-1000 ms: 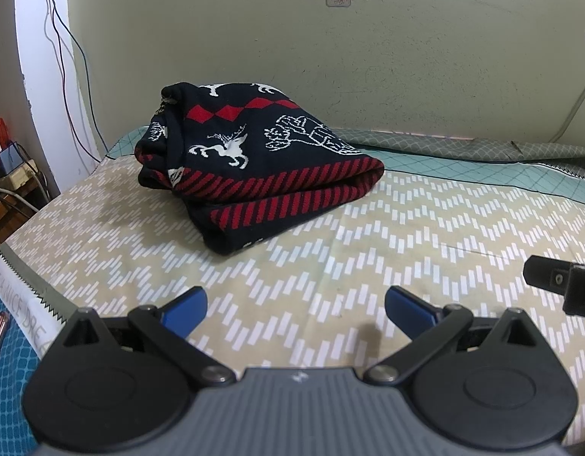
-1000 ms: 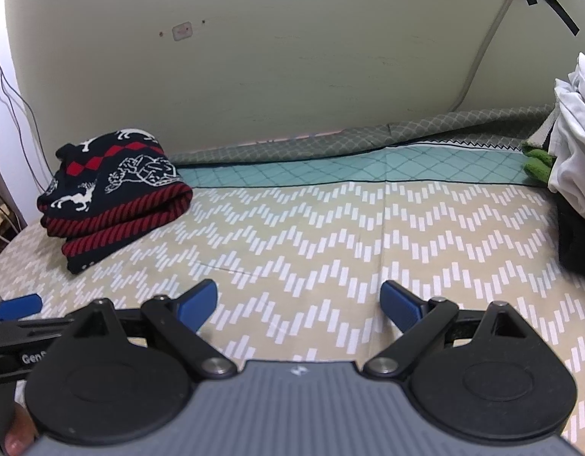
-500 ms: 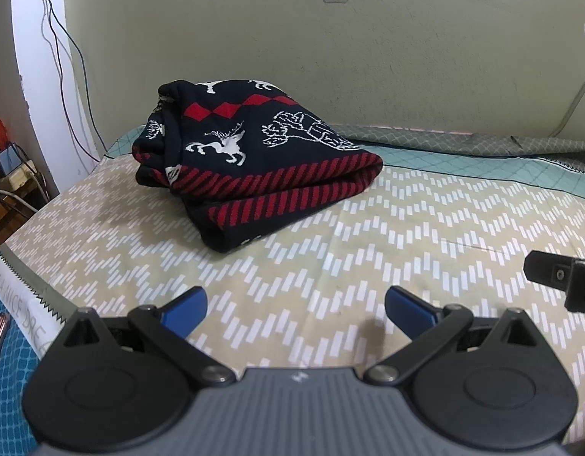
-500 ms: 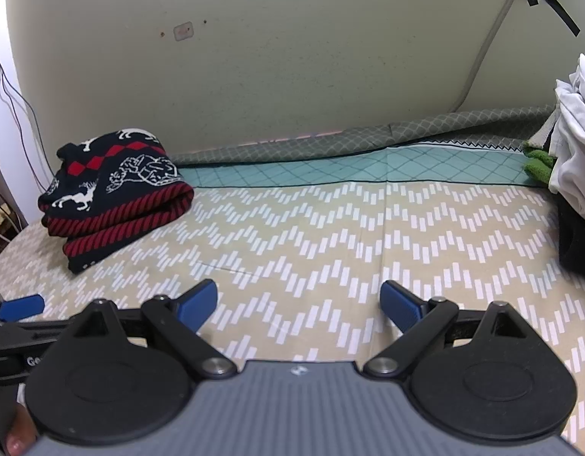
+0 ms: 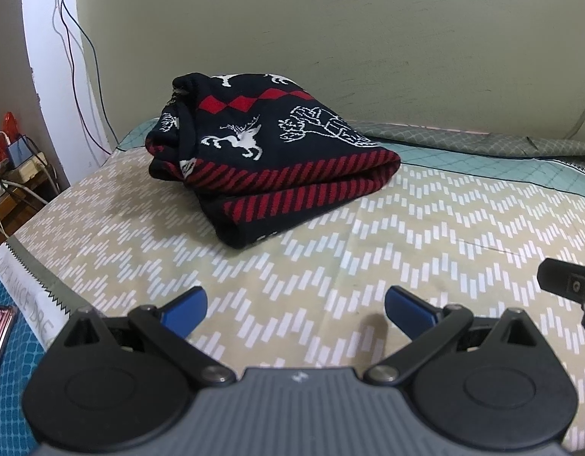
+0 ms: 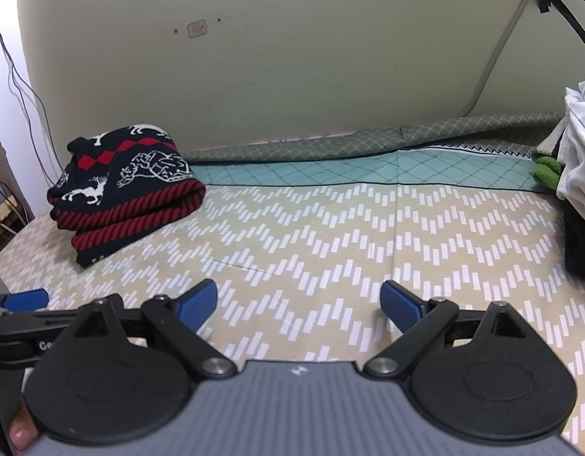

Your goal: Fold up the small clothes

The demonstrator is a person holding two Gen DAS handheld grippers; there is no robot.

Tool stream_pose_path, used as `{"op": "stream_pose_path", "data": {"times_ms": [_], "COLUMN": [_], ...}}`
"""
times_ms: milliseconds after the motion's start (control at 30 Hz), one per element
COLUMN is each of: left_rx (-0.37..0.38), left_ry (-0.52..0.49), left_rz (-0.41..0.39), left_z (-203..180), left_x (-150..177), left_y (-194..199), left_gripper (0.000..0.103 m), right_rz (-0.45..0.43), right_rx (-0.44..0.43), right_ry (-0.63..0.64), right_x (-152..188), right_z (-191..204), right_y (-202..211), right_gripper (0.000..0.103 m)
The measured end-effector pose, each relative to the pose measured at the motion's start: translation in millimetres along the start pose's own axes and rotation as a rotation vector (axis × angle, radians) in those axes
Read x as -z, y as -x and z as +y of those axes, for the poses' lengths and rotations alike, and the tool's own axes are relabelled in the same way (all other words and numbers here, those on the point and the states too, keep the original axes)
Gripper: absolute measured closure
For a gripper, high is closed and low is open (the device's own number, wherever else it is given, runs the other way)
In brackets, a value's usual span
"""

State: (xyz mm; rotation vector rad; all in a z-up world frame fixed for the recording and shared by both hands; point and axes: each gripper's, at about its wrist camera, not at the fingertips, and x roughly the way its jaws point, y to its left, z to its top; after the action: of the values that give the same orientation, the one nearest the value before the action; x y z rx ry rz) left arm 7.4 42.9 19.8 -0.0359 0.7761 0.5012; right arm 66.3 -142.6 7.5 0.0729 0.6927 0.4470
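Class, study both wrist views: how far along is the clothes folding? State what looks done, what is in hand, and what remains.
Done: the dark patterned sweater lies folded in a thick bundle on the zigzag bedcover. In hand: nothing; the left tool and right tool are both open and empty above the cover. Left: probably the pile of white and dark clothes at the right edge, which looks unfolded.

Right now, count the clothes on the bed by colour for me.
Navy and red sweater, folded: 1
White garments, piled: 1 heap
Green item: 1
Black item: 1
Total: 4 in view, on the patterned bedspread.
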Motion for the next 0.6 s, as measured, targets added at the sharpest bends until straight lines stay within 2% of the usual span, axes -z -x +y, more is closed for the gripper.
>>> {"op": "stream_pose_path", "data": {"times_ms": [600], "left_rx": [-0.01], "left_ry": [-0.003], "left_rz": [-0.001], "left_z": [-0.4], "left_x": [0.1], "left_y": [-0.5], "left_gripper": [0.0], "right_rz": [-0.011], "right_rx": [-0.004], "right_ry": [0.012], "right_x": [-0.7], "right_z": [0.5], "right_y": [4.0], "right_gripper": [0.015]}}
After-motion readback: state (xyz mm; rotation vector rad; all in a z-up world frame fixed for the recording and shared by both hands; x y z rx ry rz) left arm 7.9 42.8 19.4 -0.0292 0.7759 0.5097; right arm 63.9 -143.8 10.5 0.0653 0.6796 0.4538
